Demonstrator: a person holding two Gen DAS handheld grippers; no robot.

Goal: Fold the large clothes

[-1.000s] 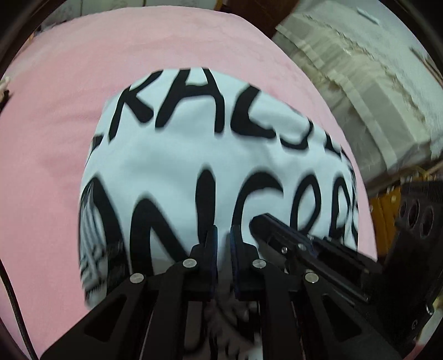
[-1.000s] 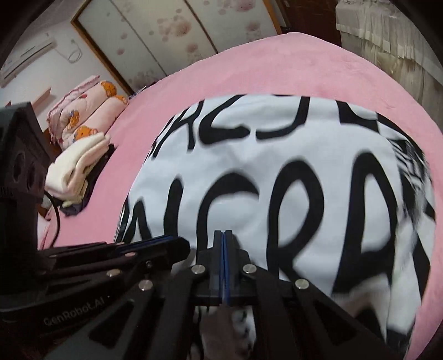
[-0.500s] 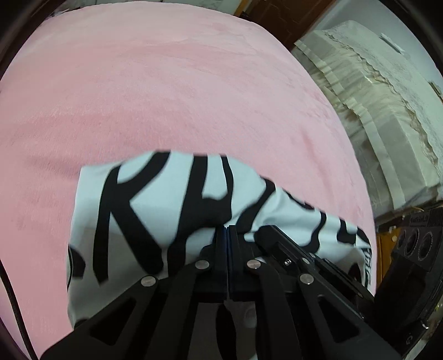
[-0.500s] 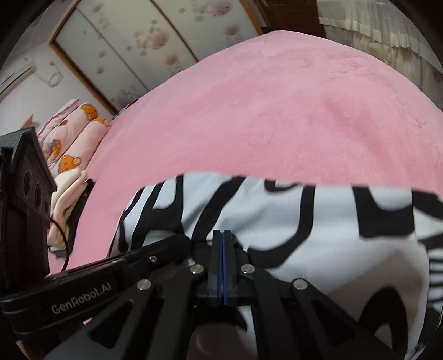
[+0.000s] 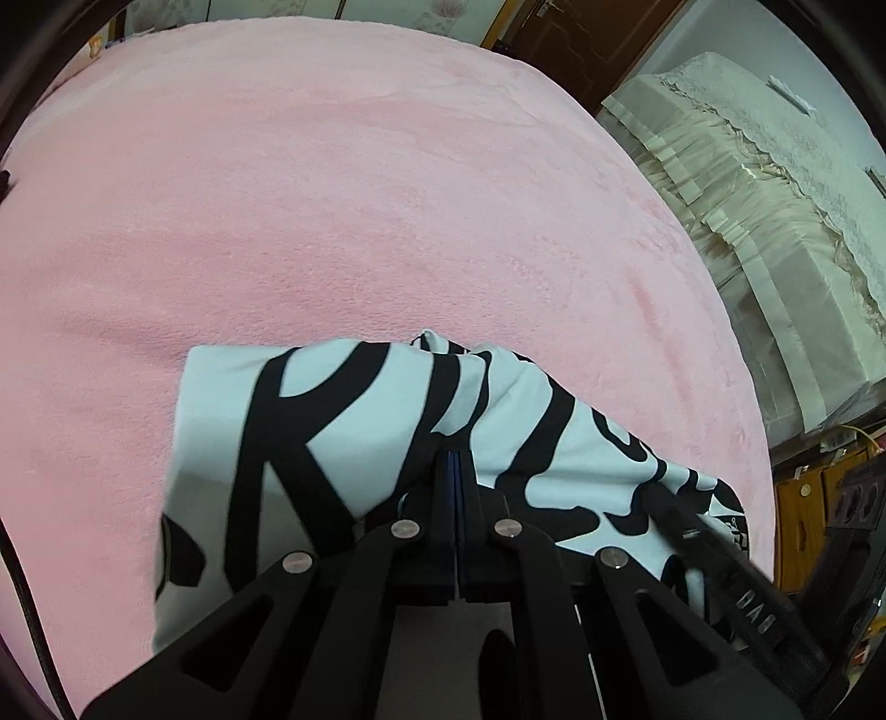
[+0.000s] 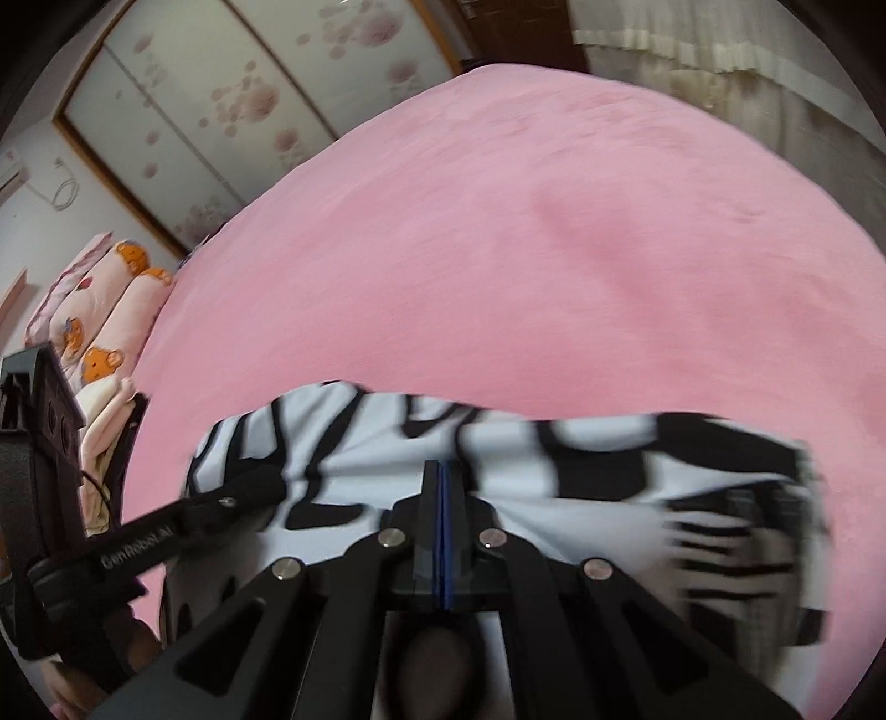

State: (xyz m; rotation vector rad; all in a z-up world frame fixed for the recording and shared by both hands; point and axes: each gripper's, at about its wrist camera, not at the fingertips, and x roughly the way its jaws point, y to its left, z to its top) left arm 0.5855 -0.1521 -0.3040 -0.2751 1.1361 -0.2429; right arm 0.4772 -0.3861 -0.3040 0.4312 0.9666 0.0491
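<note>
A pink fleece bedspread [image 5: 343,221] covers the bed and fills most of both views. Beyond its far edge stands a wardrobe with sliding doors [image 6: 232,105], pale panels printed with pink blossoms in wooden frames. To the left of the bedspread lie rolled pink quilts with orange bears [image 6: 105,327]. On the white wall above them hangs an air conditioner [image 6: 14,177] with a looped cord. To the right of the bedspread stands furniture under a cream pleated lace-edged cover [image 5: 775,183], with a dark wooden door [image 5: 576,44] behind it. Soft daylight, even.
</note>
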